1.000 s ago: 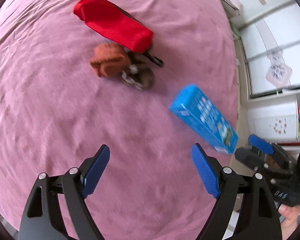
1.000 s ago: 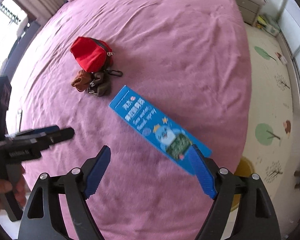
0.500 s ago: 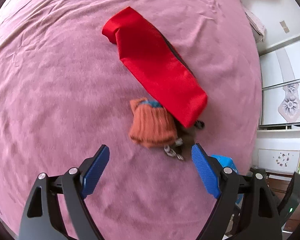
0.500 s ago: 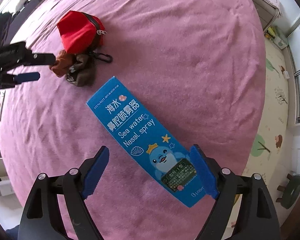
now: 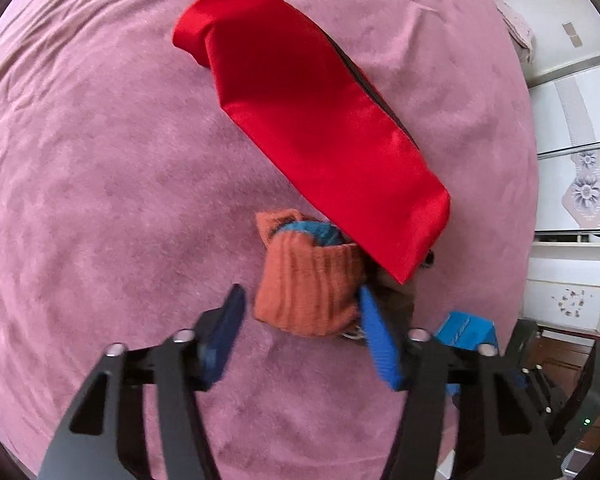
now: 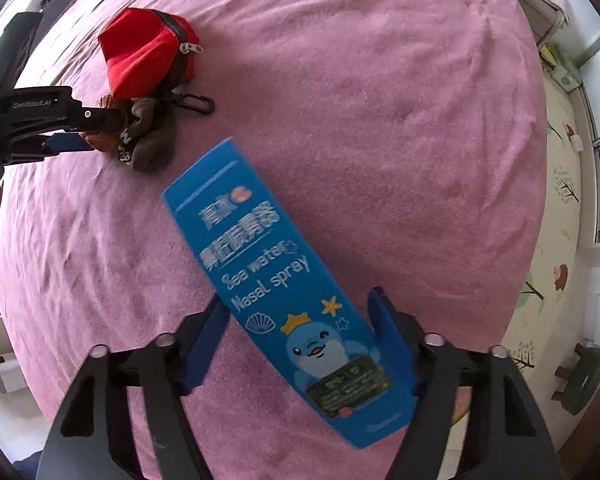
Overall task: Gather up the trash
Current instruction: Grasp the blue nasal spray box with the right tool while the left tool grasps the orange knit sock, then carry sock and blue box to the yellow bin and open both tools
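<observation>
Whole scene sits on a big bed with a wrinkly pink velvety bedspread (image 6: pixel 380 100). There's a cream play mat with cartoon trees (image 6: pixel 556 208) on the floor beside it, plus white floral-panelled wardrobe doors (image 5: pixel 576 152).

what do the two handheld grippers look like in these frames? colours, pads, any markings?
Both match. The left gripper and right gripper have black, angular fingers with triangular cut-outs and silver round fasteners at the joints, tipped with blue ribbed pads. In the right wrist view, the left gripper's black body bears small white lettering, too small to read surely. No cables or sleeves show.
</observation>
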A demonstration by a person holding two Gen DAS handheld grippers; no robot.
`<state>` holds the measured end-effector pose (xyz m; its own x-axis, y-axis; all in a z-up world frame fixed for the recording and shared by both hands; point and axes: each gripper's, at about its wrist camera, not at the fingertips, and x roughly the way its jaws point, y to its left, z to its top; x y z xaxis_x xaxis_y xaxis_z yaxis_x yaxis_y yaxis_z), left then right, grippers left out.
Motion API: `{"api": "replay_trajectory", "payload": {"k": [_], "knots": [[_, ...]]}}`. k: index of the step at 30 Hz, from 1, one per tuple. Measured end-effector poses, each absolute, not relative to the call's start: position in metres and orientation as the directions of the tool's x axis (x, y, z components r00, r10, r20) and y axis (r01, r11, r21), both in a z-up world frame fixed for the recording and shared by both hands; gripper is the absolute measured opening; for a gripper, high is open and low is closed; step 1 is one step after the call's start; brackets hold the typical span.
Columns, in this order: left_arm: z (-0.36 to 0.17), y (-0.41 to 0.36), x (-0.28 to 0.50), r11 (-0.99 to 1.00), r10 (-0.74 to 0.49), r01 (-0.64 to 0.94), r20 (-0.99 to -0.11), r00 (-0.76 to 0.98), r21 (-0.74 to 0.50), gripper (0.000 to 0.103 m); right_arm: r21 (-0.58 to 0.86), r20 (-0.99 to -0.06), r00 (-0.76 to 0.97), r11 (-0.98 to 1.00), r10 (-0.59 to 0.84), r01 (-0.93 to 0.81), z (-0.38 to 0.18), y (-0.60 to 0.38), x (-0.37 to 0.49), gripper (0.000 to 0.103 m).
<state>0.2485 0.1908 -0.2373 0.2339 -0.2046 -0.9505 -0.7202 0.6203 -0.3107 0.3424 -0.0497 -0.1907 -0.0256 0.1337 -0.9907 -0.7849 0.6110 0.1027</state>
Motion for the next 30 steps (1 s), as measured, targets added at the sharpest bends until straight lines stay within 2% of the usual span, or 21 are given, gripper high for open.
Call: {"api": "replay_trajectory", "payload": {"k": [2,3,6,19,30], "knots": [[-0.236,0.189,0.247,0.619,-0.208,-0.717,-0.947,0.243,-0.32,0.045,0.091,-0.991,-0.008,0.619,0.135,-0.78,-0.188,-0.05,0.343,0.057],[-0.235,0.187,0.245,0.618,-0.211,-0.714,-0.945,0.251,-0.328,0.04,0.093,-0.99,-0.006,0.628,0.139,-0.772,-0.186,-0.052,0.343,0.056],[-0.23,0.186,0.238,0.601,-0.231,-0.713,-0.932,0.279,-0.362,0.037,0.129,-0.985,-0.022,0.658,0.168,-0.742,-0.181,-0.058,0.342,0.052],[-0.187,0.156,0.185,0.61,-0.255,-0.677,-0.911,0.324,-0.412,0.036,0.249,-0.956,-0.045,0.727,0.288,-0.64,-0.139,-0.104,0.309,0.051],[-0.16,0.056,0.131,0.686,-0.347,-0.567,-0.89,0.296,-0.457,0.036,0.355,-0.922,-0.045,0.793,0.385,-0.496,-0.103,-0.161,0.262,0.052]]}}
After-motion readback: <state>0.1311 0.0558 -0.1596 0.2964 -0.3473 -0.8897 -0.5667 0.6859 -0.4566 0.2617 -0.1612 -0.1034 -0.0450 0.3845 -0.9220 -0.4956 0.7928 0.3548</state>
